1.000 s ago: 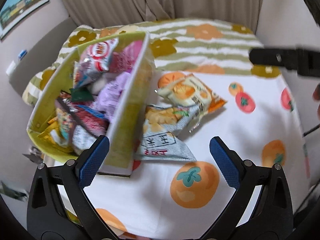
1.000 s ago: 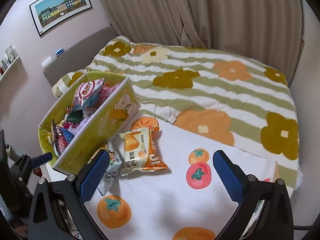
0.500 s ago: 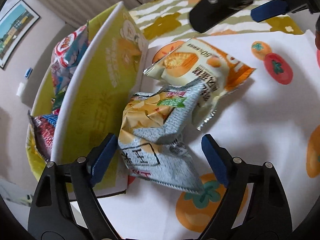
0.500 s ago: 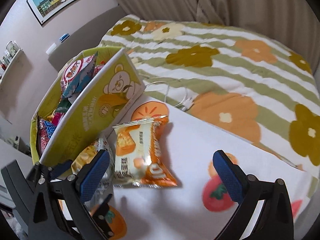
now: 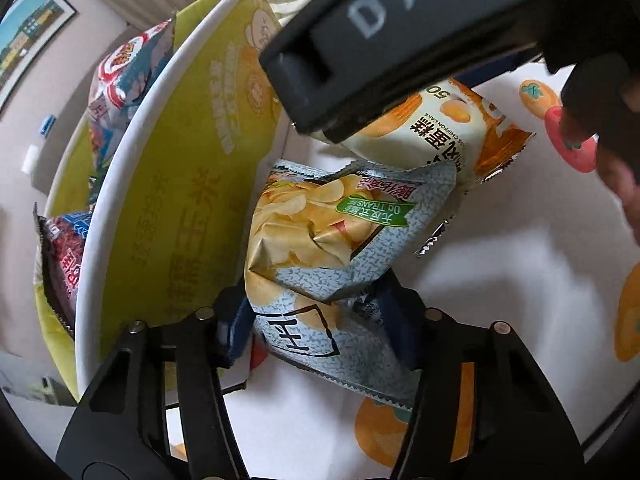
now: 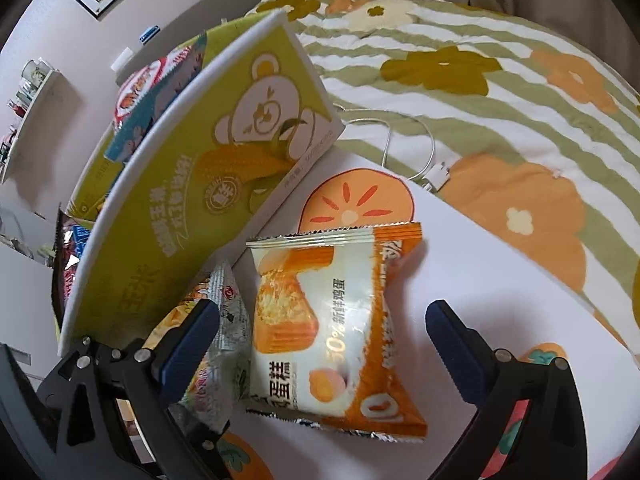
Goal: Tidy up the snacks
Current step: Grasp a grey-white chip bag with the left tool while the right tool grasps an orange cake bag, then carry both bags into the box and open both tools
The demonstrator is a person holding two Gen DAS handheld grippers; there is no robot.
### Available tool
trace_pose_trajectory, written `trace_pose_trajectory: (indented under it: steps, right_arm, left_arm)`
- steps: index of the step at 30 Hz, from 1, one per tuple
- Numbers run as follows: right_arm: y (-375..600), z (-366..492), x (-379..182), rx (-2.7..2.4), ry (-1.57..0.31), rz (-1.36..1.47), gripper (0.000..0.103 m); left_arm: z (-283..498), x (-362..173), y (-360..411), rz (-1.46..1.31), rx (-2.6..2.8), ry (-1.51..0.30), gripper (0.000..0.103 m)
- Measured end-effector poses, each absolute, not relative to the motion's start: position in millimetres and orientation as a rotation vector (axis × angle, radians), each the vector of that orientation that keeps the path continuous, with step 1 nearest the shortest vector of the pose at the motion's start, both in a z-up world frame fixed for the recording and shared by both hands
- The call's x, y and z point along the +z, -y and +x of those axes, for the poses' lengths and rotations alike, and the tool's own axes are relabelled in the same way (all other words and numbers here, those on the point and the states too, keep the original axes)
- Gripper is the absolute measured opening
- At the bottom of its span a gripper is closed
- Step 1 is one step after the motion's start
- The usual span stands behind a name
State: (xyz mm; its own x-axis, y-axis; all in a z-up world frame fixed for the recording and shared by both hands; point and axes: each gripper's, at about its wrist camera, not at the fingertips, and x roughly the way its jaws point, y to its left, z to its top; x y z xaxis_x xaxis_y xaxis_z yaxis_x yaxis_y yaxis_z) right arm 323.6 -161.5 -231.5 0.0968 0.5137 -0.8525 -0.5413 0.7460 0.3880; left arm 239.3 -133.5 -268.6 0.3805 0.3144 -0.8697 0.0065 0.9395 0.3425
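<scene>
A grey-blue chip bag (image 5: 352, 240) lies on the fruit-print cloth against the yellow-green snack box (image 5: 180, 200). My left gripper (image 5: 320, 324) is closing on the bag's lower end, and both blue pads touch its crumpled sides. Just beyond it lies an orange-and-white cake packet (image 6: 332, 320). My right gripper (image 6: 326, 340) hangs open over that packet, one pad on each side and neither touching it. The right gripper's black body (image 5: 400, 40) fills the top of the left wrist view and hides part of the packet (image 5: 460, 132). The box (image 6: 180, 200) holds several snack packets (image 5: 120, 68).
The white cloth with orange fruit prints (image 5: 520, 280) covers the near part of a bed with a green-striped flower quilt (image 6: 480, 100). A white cable with a plug (image 6: 436, 172) lies on the quilt. A person's fingers (image 5: 616, 184) show at the right. A wall shelf (image 6: 32, 92) is far left.
My left gripper sank onto the chip bag and its jaws narrowed from wide open to touching it. My right gripper came down over the cake packet and now looms in the left view.
</scene>
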Motion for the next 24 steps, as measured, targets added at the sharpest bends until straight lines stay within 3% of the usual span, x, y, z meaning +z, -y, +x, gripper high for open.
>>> trace_pose_trajectory:
  steps: [3, 7, 8, 24]
  right_arm:
    - [159, 325, -237, 0.775, -1.270, -0.022, 0.096]
    - [156, 327, -248, 0.774, -1.315, -0.018, 0.069]
    - [156, 326, -250, 0.767, -1.320, -0.024, 0.067]
    - [217, 307, -237, 0.608, -1.287, -0.008, 0.061]
  left_arm:
    - [238, -266, 132, 0.306, 0.187, -1.174, 0.048]
    - [238, -263, 129, 0.297, 0.173, -1.178, 0.045]
    - [238, -262, 128, 0.295, 0.171, -1.178, 0.045]
    - [237, -258, 135, 0.317, 0.115, -1.167, 0.045]
